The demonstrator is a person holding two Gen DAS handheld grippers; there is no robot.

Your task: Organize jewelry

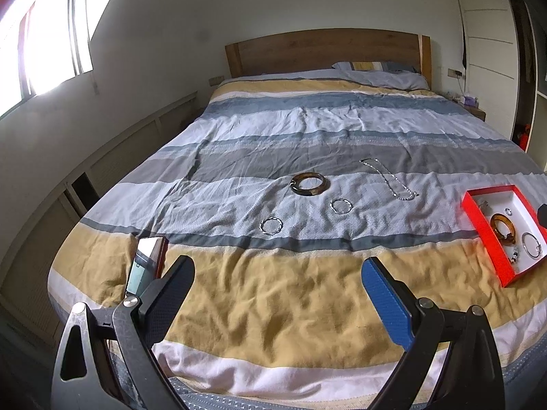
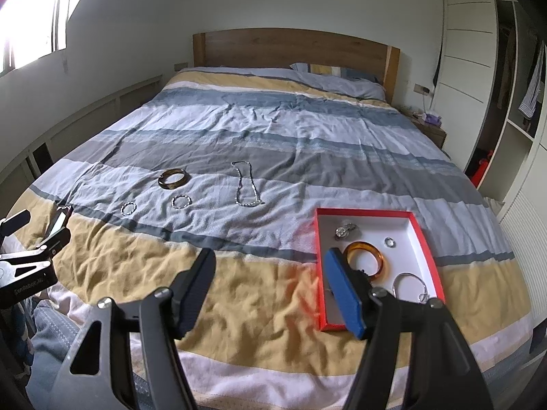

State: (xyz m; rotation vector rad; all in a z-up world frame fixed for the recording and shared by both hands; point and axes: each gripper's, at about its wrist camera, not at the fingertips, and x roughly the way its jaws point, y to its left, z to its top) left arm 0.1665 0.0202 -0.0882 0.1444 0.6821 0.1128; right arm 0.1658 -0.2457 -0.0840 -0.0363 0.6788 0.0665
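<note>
Bedspread bears one dark bangle, two silver rings, one chain necklace; both grippers gape empty

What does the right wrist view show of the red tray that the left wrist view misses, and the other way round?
Only the right wrist view shows the whole red tray, with a watch-like silver piece and a small ring clear in it, and the left claw at the frame's edge. Only the left wrist view shows the phone in full, screen up, beside its own claw. Both share the dark bangle, two silver bracelets and chain necklace loose on the duvet, plus the amber bangle in the tray.
</note>
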